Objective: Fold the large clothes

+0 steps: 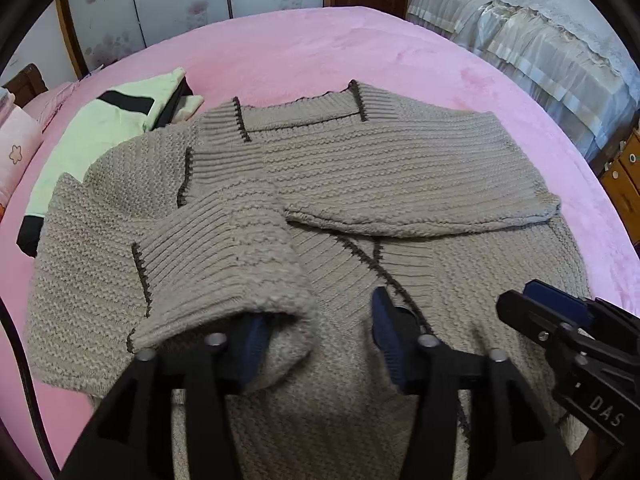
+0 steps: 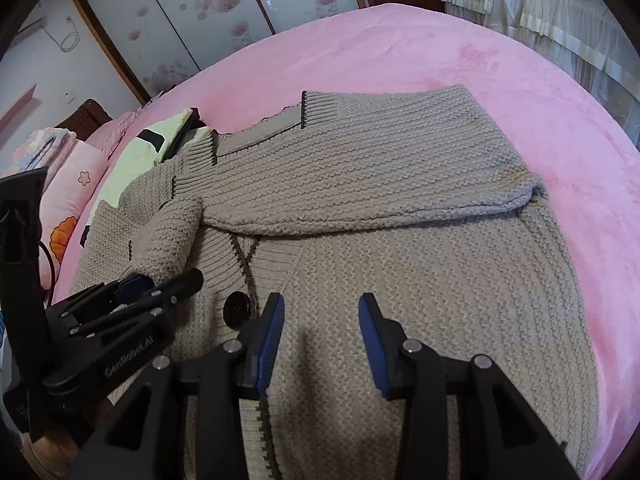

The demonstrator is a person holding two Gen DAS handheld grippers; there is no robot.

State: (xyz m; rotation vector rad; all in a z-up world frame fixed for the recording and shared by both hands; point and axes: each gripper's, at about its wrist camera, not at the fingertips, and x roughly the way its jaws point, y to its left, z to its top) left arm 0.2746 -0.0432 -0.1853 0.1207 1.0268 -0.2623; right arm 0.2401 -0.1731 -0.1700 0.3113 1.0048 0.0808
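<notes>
On the pink bed point(image 2: 400, 48), both the left gripper point(image 1: 320, 344) and right gripper point(image 2: 321, 340) hang apart over a sweater point(image 2: 380, 184).

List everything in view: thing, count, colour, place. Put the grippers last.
cardigan: one, grey-brown knit with dark trim, spread on the bed, both sleeves folded across its front.
button: one, dark, on the cardigan front near the left gripper.
garment: one, pale green with black patches, beyond the cardigan's left side.
blanket: one, pink, covering the bed.
pillow: one, pink with flower print, at the bed's left edge.
second bed: one, pale lace cover, far right.
wardrobe doors: floral white panels, back wall.
left gripper: black with blue pads, jaws apart, sleeve cuff draped over one finger.
right gripper: same, jaws apart over the cardigan.
</notes>
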